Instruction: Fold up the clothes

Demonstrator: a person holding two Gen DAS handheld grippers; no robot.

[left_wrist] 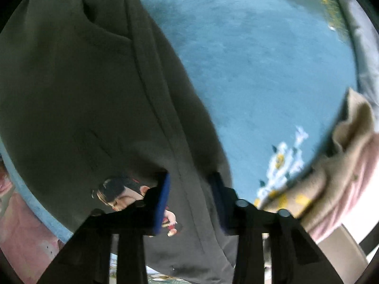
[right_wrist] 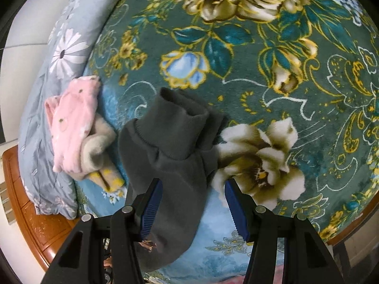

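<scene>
Matt grey fleece garment [right_wrist: 170,142], plush floral blanket [right_wrist: 272,75], glossy wooden bed frame [right_wrist: 26,213], ribbed blue jaws.

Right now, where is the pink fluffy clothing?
In the right wrist view, the pink folded garment lies at the left, on a beige garment, between the daisy-print pillow and the dark grey sweatshirt.

No text, label, brand, number or sign can be read; only a wordless printed figure is seen on the dark grey fleece garment [left_wrist: 83,99].
</scene>
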